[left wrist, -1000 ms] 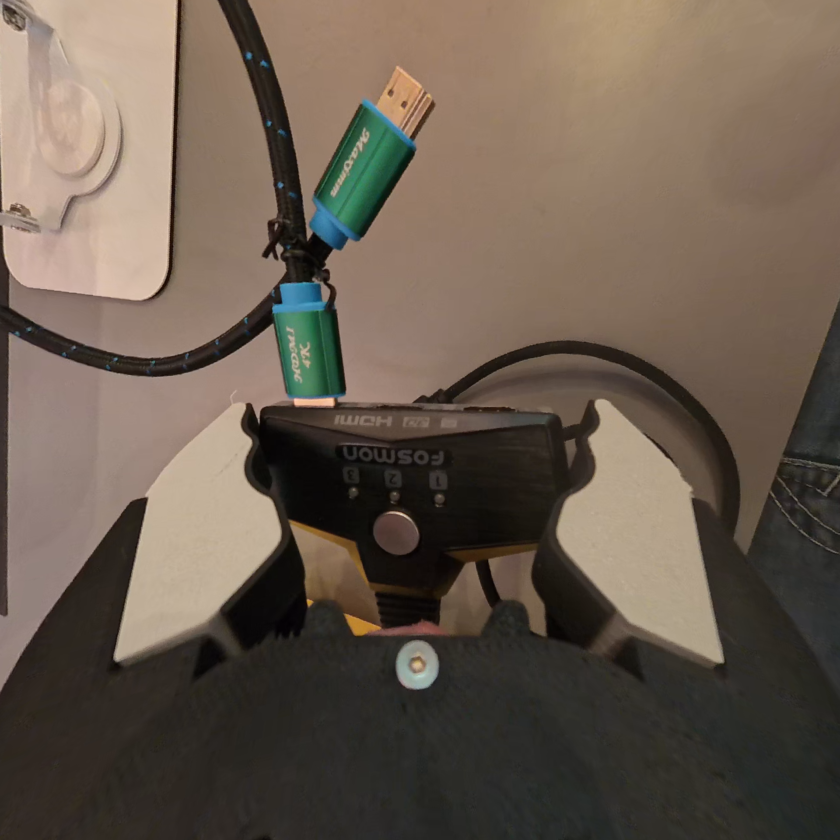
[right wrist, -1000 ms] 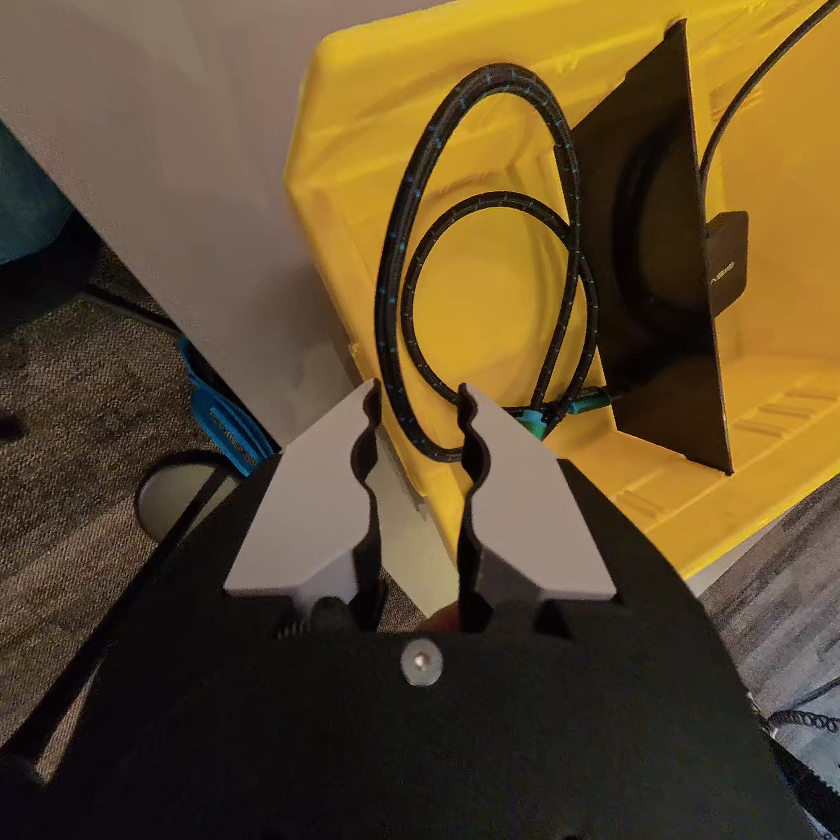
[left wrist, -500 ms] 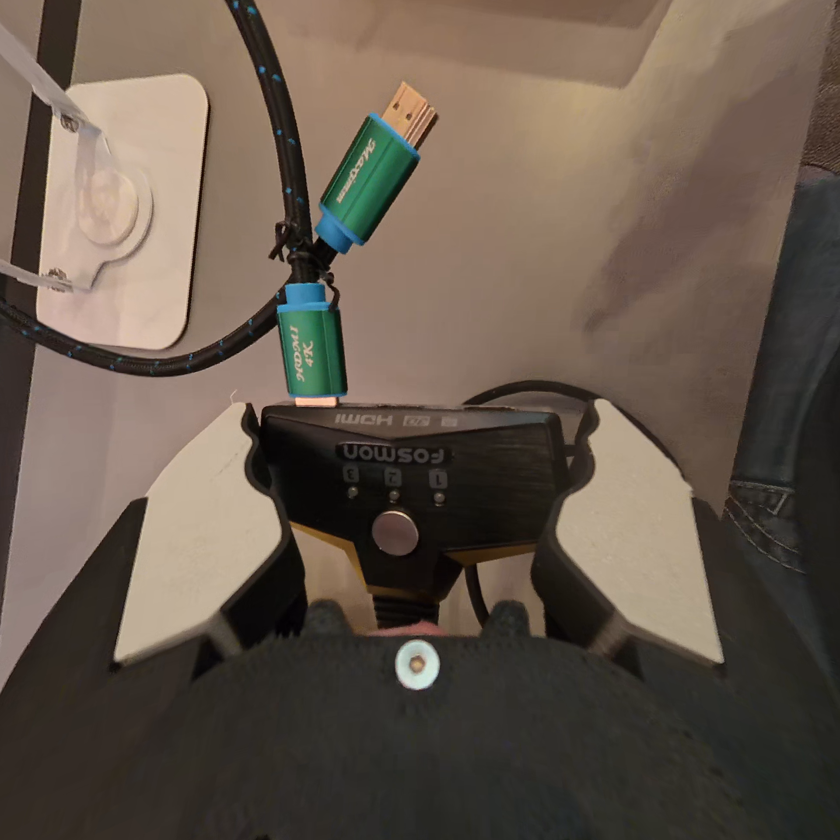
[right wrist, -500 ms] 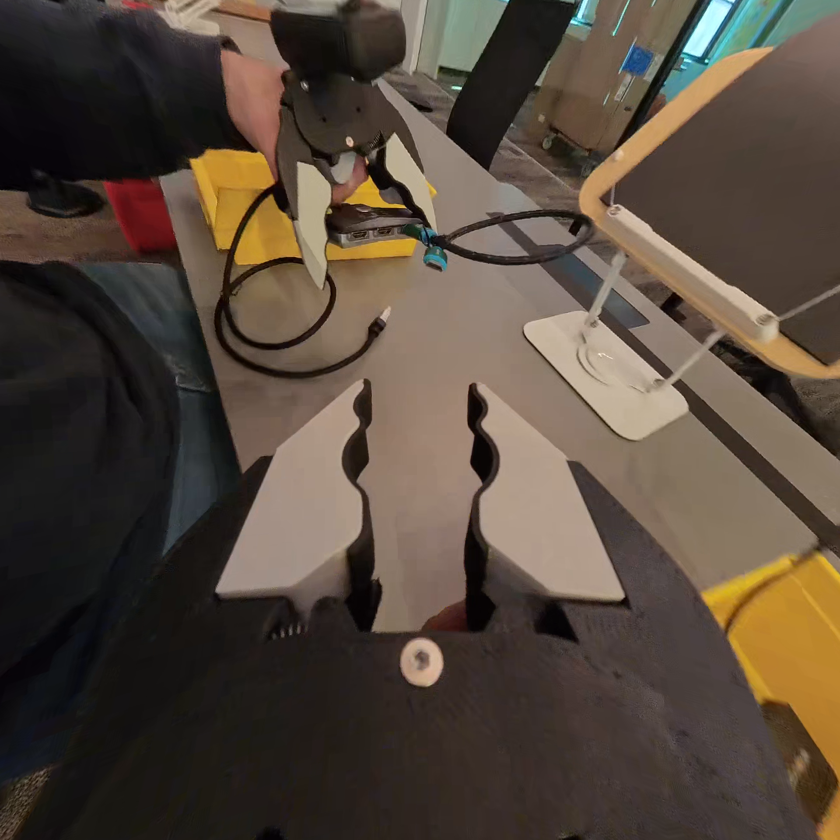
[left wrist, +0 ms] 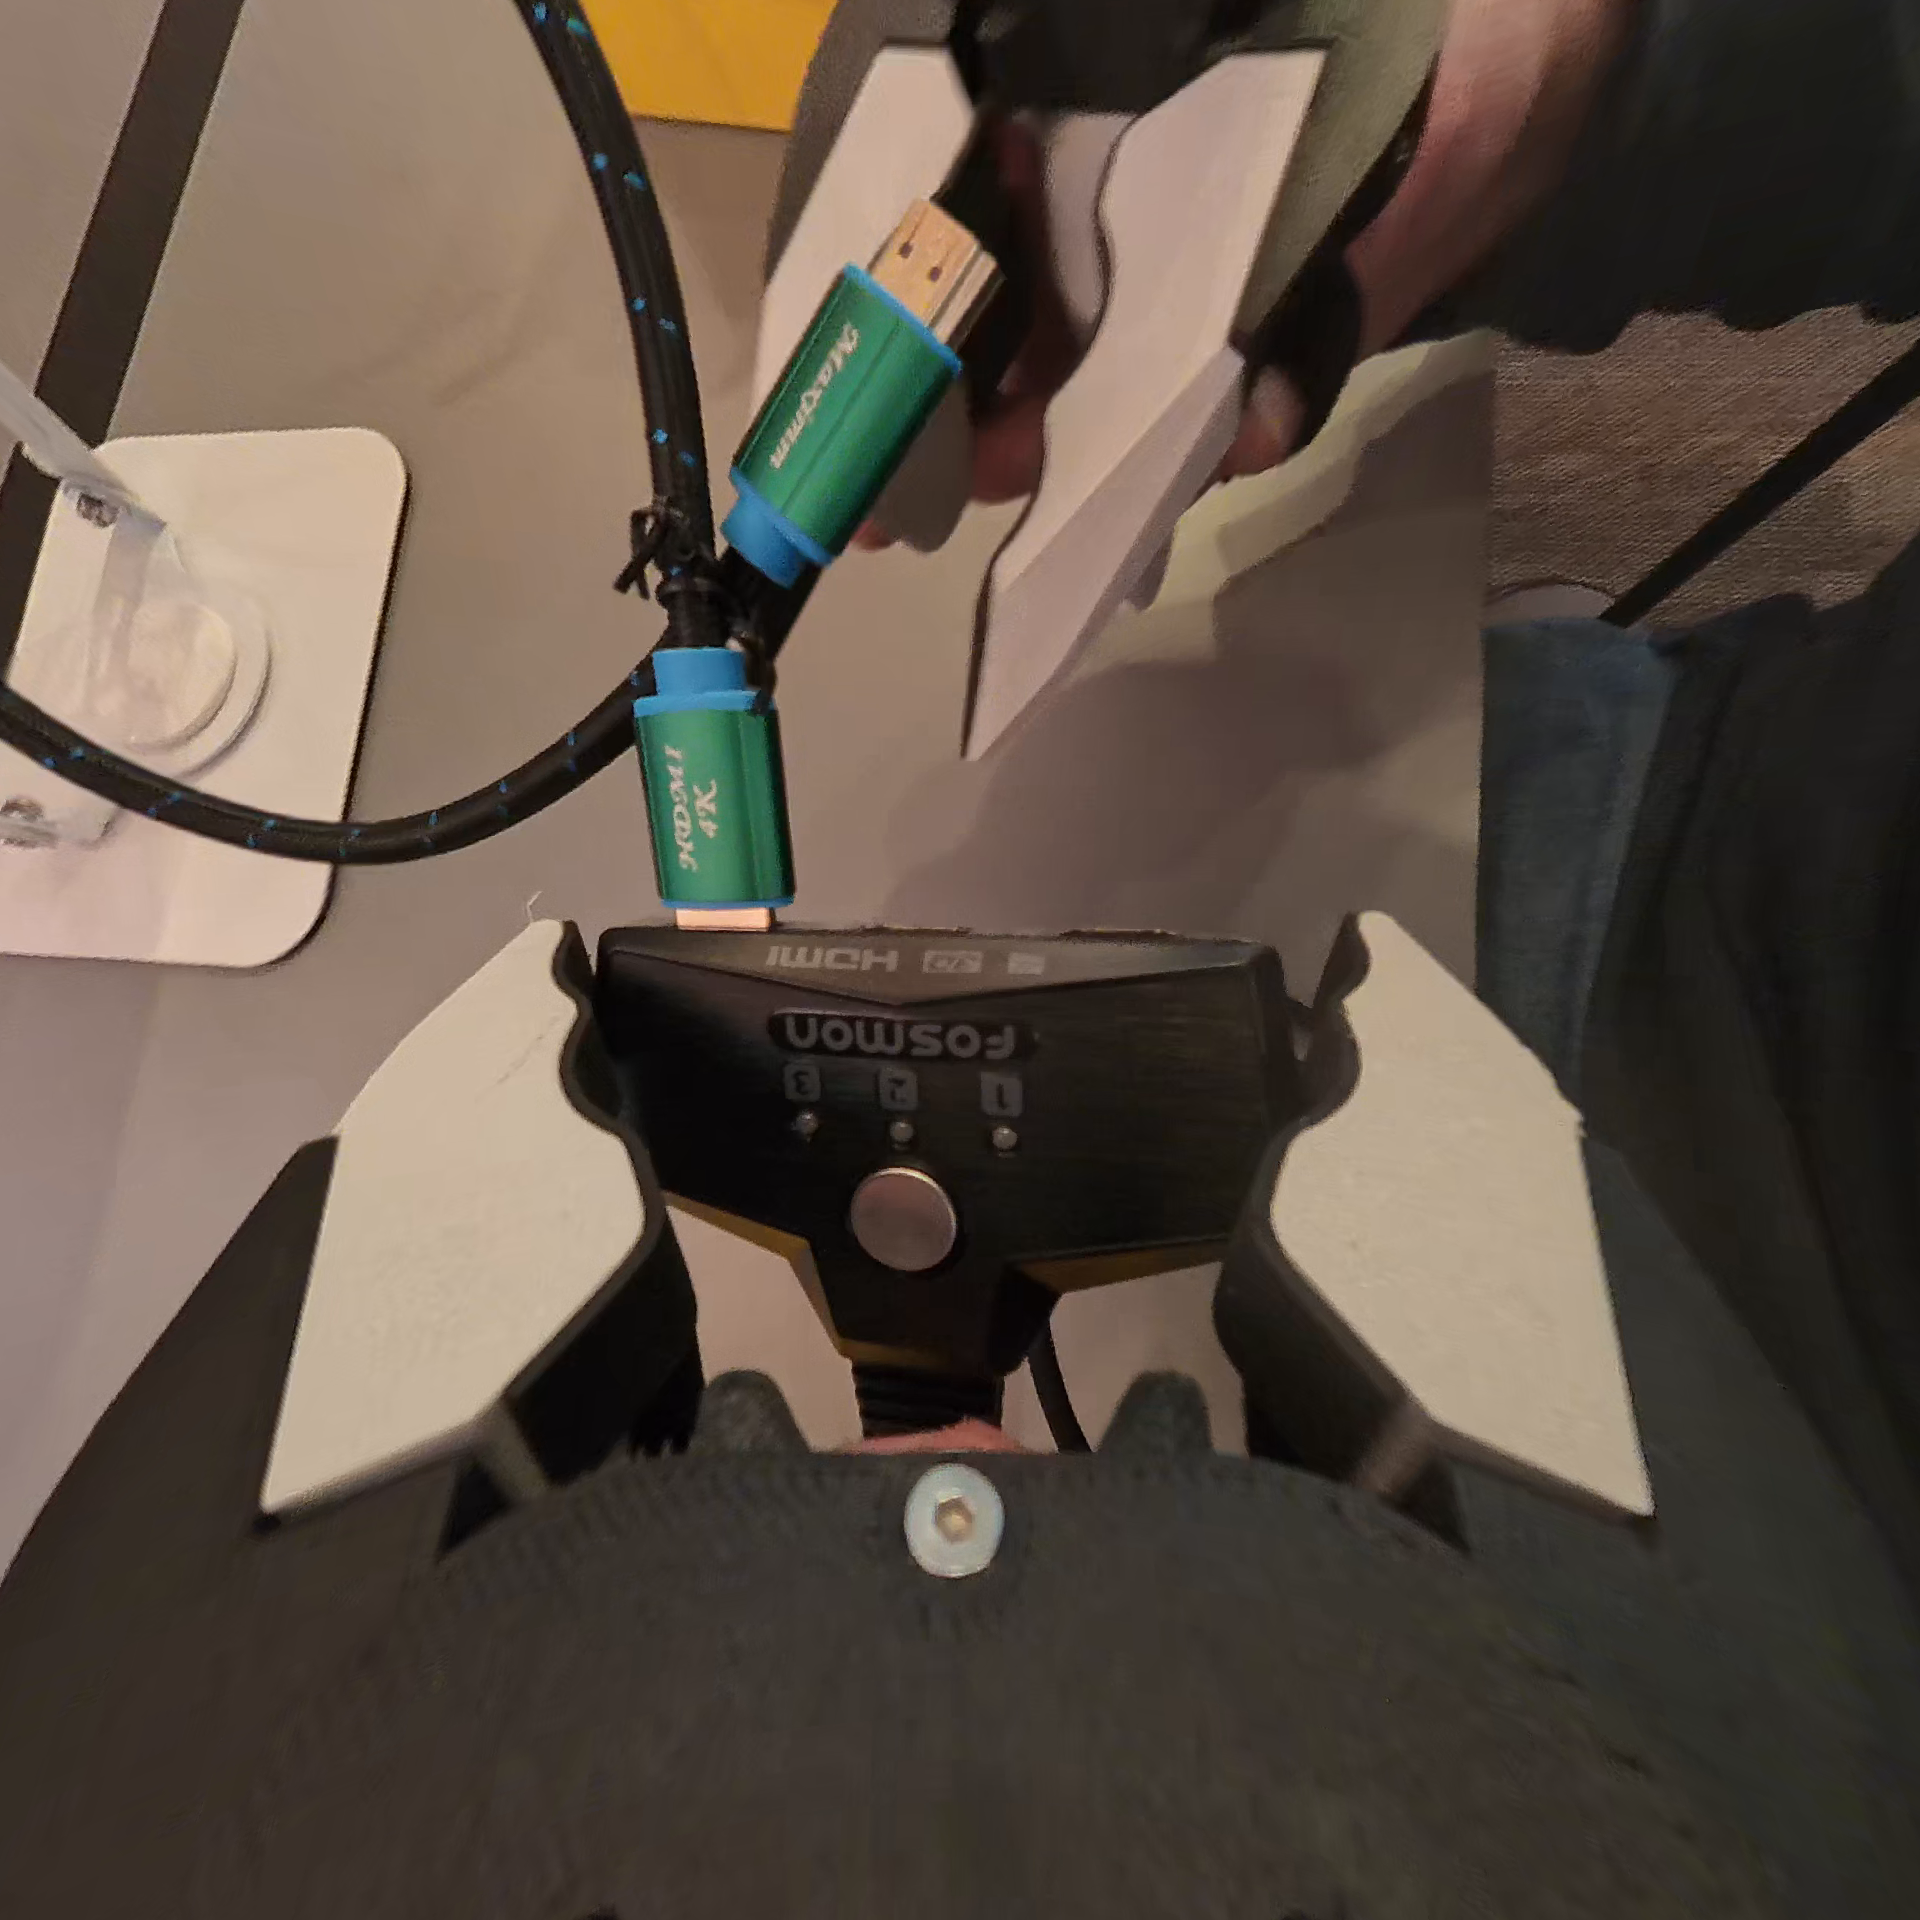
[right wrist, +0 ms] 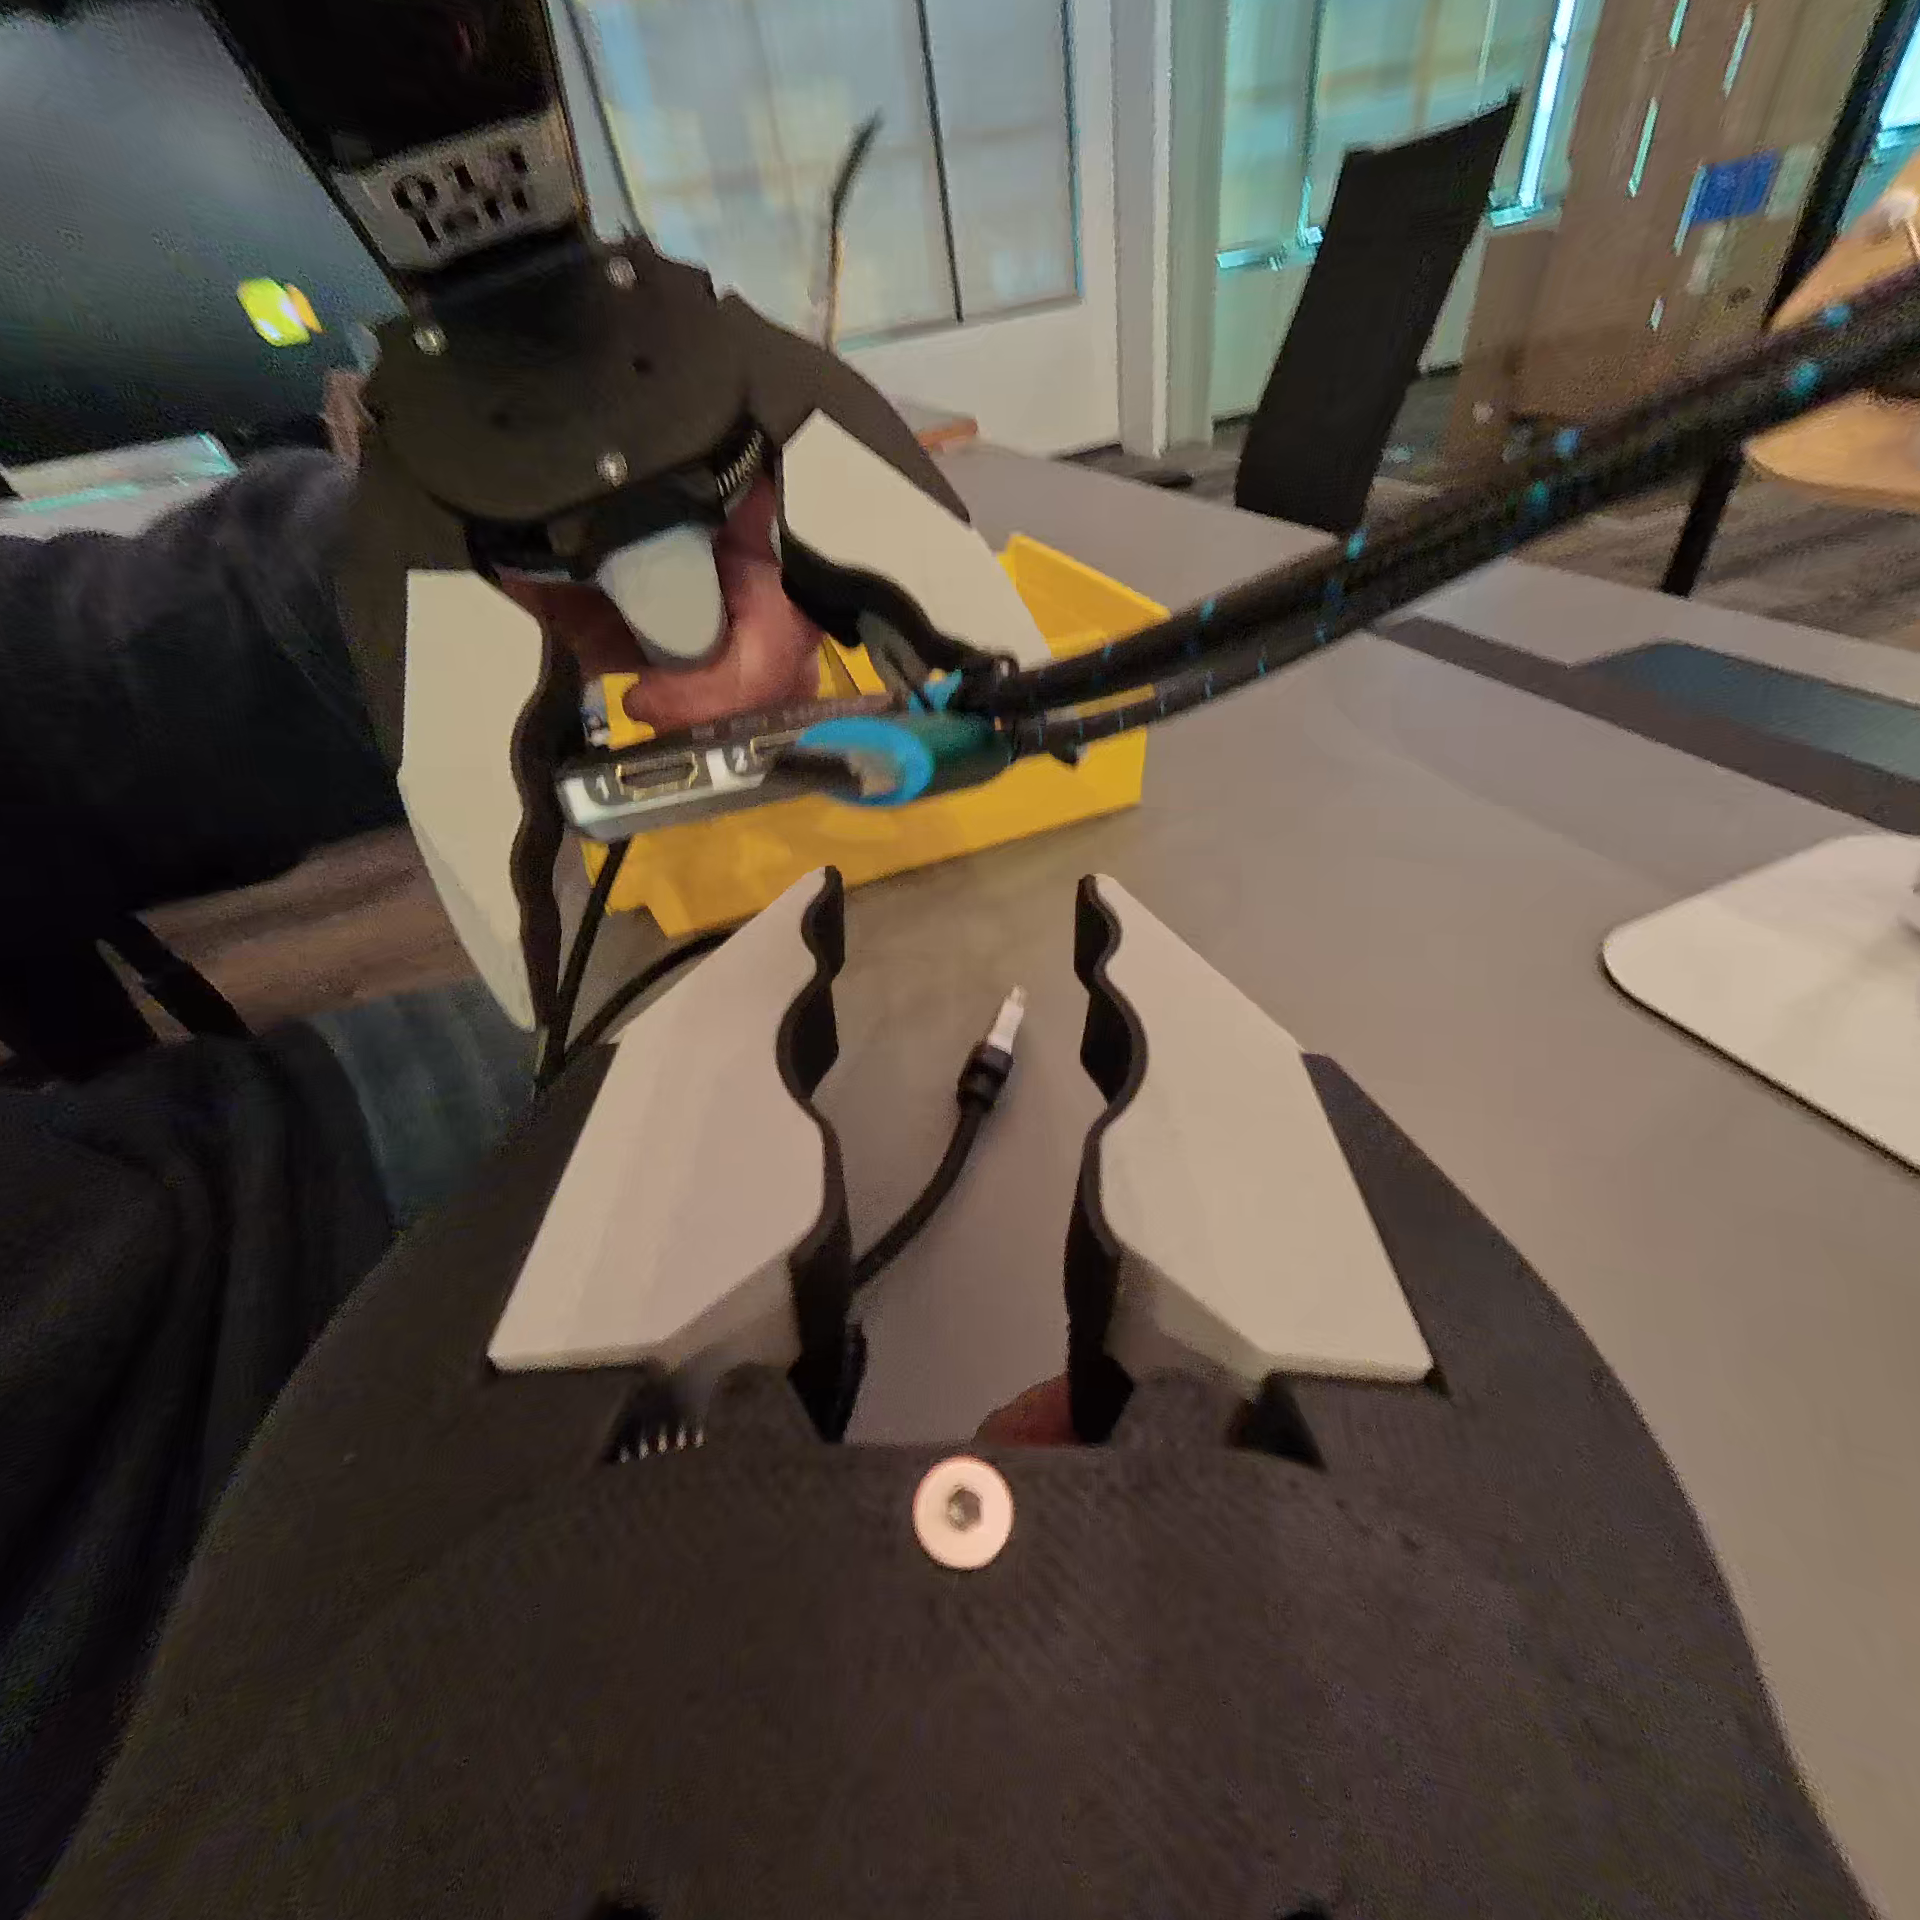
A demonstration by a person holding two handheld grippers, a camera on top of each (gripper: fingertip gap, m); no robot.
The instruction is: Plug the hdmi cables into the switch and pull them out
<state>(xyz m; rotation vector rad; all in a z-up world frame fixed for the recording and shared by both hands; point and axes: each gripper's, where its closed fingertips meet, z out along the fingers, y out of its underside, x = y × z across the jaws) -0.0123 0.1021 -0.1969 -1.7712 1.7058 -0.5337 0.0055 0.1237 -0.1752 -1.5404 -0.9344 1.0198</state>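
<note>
Black and flat, the switch [left wrist: 935, 1101] sits between the two pale fingers [left wrist: 457, 1195] of the left hand-held gripper [left wrist: 951, 977], which pinches it by its sides. It has a round silver button [left wrist: 902, 1218] near the gripper's body. At 12 o'clock from the button is the switch's far edge. One green plug [left wrist: 717, 805] with a blue collar stands in that edge, toward 11 o'clock. A second green plug [left wrist: 847, 410] hangs free a bit farther off at 12 o'clock, with its gold tip bare and pointing to 1 o'clock. Both plugs belong to a thick black braided cable [left wrist: 623, 260] with blue flecks, tied together just behind them.

Past the free plug, blurred, is the right hand-held gripper [left wrist: 1091, 436], near the gold tip but apart from it. At 9 o'clock a white stand base [left wrist: 312, 623] lies on the grey worktop [left wrist: 416, 260].

In the right wrist view, the right hand-held gripper [right wrist: 956, 894] is spread, with nothing between its fingers. A thin black cable [right wrist: 966, 1112] with a small silver end lies on the worktop under the gap. Farther on at 11 o'clock, the left hand-held gripper [right wrist: 582, 790] holds the switch [right wrist: 665, 795] up. The free plug [right wrist: 883, 758] points this way. A yellow bin [right wrist: 1039, 769] sits behind them.
</note>
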